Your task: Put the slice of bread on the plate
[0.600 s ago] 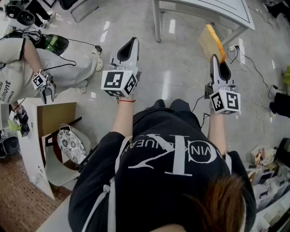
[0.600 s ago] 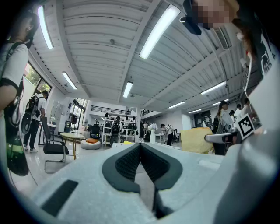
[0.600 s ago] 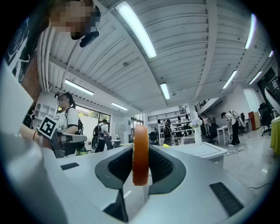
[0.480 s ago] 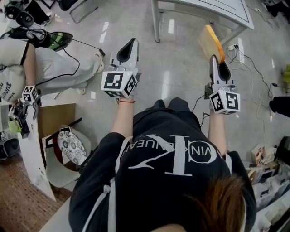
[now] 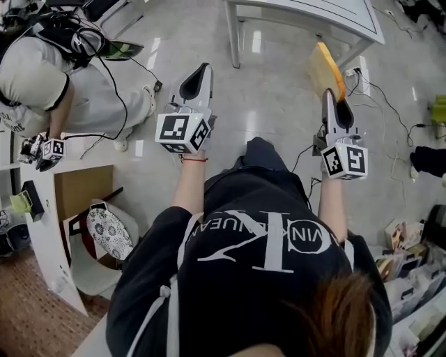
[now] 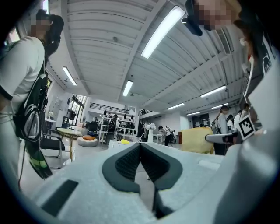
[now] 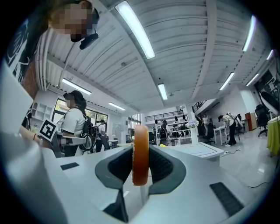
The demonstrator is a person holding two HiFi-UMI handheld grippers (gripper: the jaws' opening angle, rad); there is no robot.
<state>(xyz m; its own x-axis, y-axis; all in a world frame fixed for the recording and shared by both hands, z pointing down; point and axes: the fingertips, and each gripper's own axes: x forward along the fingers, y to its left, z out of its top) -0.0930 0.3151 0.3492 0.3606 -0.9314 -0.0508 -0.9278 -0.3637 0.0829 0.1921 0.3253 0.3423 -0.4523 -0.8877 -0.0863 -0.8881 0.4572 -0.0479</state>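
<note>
My right gripper (image 5: 329, 94) is shut on the slice of bread (image 5: 325, 66), a yellow slice with an orange-brown crust held out level above the floor. In the right gripper view the bread (image 7: 141, 144) stands edge-on, with both pads of the right gripper (image 7: 141, 164) pressed on it. My left gripper (image 5: 201, 70) points forward beside it, about a shoulder's width to the left. Its jaws (image 6: 140, 148) are shut with nothing between them. A patterned plate (image 5: 109, 232) lies low at the left, by a cardboard box.
A white table (image 5: 306, 15) stands ahead on the shiny floor. Cables and a socket strip (image 5: 362, 73) lie to the right. Another person (image 5: 42, 84) with a marker cube stands at the left by white furniture (image 5: 49, 244). Clutter fills the lower right.
Both my grippers keep their pose and the bread stays gripped. The person at the left has shifted, and their marker cube has moved left and down.
</note>
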